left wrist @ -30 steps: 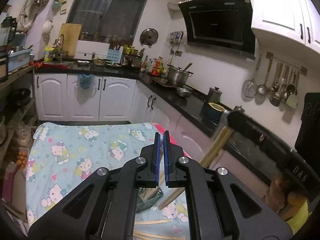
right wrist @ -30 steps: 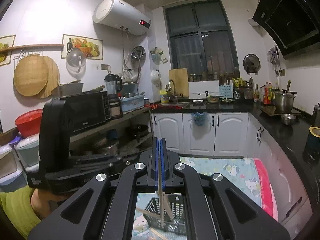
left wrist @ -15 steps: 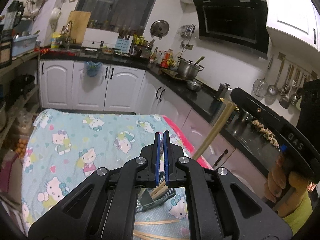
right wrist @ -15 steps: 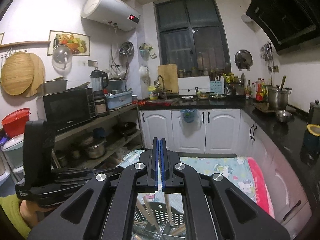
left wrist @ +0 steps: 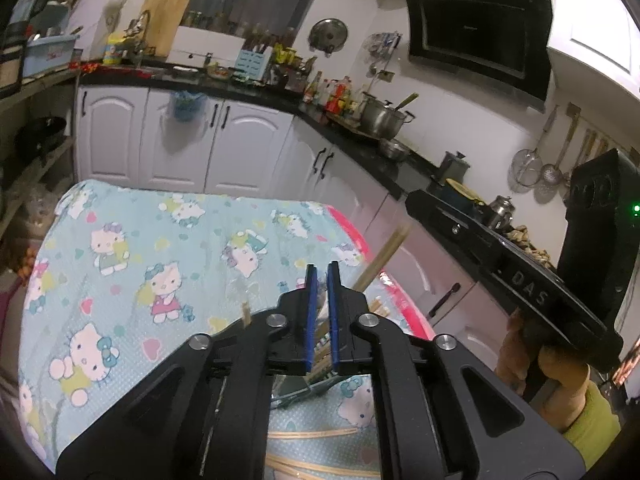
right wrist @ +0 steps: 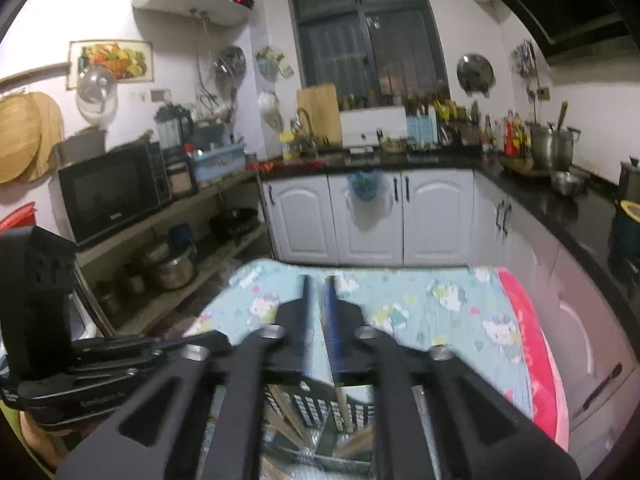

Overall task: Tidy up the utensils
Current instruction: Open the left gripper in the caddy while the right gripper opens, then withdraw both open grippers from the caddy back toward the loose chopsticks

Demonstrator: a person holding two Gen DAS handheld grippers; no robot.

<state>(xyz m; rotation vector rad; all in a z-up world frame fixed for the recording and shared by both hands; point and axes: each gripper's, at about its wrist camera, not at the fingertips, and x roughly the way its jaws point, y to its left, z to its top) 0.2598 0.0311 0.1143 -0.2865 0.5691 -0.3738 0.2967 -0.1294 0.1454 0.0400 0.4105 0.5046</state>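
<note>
Both sets of jaws just opening, nothing gripped: left gripper [left wrist: 322, 276] and right gripper [right wrist: 320, 292] above black basket [right wrist: 316, 408]. Chopsticks [left wrist: 384, 256] inside, long axis leaning toward 1 o'clock.

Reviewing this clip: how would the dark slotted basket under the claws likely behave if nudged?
The basket looks like thin slotted plastic, so probably light and apt to slide on the cartoon-print cloth. Chopsticks lean out above its rim, so a push may tip it.
</note>
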